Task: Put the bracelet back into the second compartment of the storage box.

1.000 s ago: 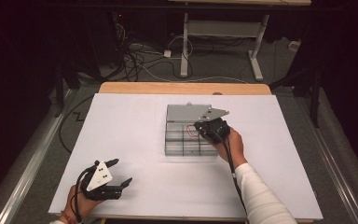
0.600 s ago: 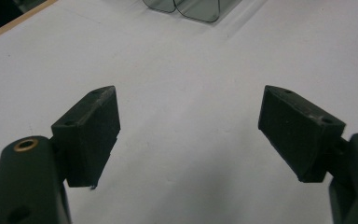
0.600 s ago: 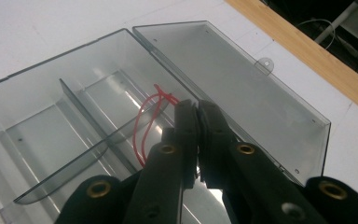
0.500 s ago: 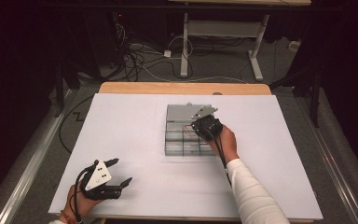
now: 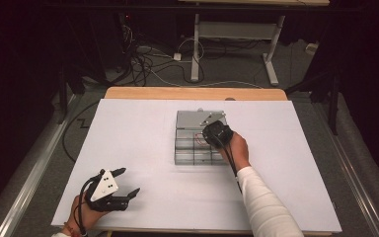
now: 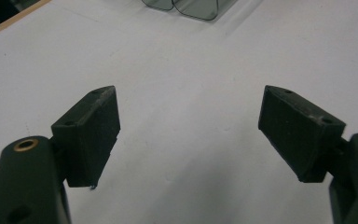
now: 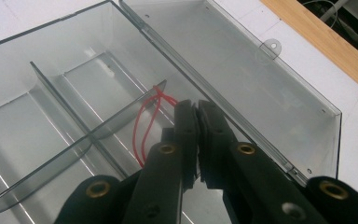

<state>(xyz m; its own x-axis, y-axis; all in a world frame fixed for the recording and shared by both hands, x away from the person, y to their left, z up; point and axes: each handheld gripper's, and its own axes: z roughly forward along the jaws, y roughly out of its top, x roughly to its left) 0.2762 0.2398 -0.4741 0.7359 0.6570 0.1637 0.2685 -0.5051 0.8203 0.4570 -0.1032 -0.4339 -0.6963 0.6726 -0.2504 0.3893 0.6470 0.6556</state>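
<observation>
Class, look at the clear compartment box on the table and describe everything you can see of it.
The compartment box is smoky clear plastic, seemingly rigid, lying flat on the white table. Its hinged lid lies open on the far side, with a small hanging tab. Thin dividers form compartments; one holds a red wire loop, which the right gripper is shut on.

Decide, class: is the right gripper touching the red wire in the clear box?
Touching. In the right gripper view the right gripper has its jaws shut on the red wire, whose loops hang into the clear box.

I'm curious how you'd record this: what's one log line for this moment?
right gripper: shut on red wire in clear box | left gripper: open, above white table
</observation>
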